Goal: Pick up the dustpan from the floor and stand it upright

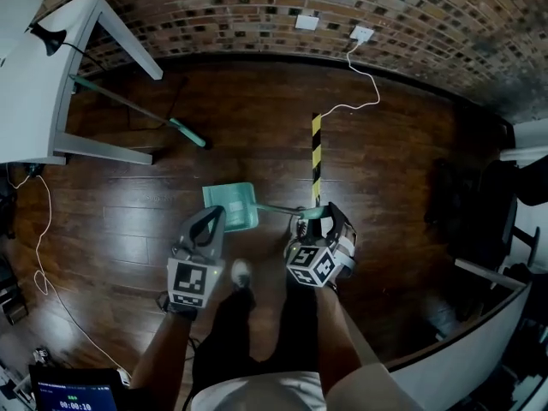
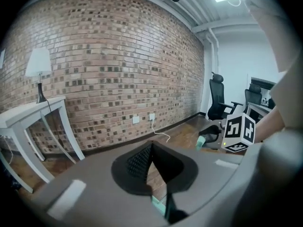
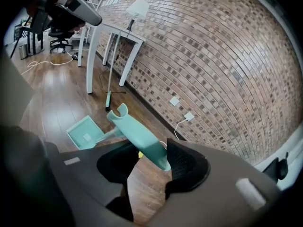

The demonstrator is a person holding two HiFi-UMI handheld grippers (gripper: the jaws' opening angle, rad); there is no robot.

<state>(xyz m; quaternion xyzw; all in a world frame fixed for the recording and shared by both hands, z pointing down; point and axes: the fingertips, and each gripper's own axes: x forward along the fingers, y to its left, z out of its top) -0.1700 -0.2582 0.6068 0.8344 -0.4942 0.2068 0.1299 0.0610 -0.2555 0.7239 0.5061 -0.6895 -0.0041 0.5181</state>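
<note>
The teal dustpan (image 1: 230, 205) rests with its pan on the wooden floor, and its handle (image 1: 287, 210) slants up to my right gripper (image 1: 318, 219). In the right gripper view the pan (image 3: 86, 132) lies open side up. The wide handle grip (image 3: 142, 141) passes between the jaws of the right gripper (image 3: 151, 151). Those jaws stand wide open; the handle's end lies beside the right pad (image 3: 185, 162) and well clear of the left one. My left gripper (image 1: 208, 221) hovers just left of the pan. Its jaws (image 2: 150, 148) meet at the tips with nothing between them.
A teal broom (image 1: 137, 108) lies on the floor by the white table (image 1: 34, 75). A black-and-yellow strip (image 1: 316, 154) and a white cable (image 1: 366, 80) run toward the brick wall. A desk edge (image 1: 467, 332) and office chairs (image 2: 218, 98) stand at the right.
</note>
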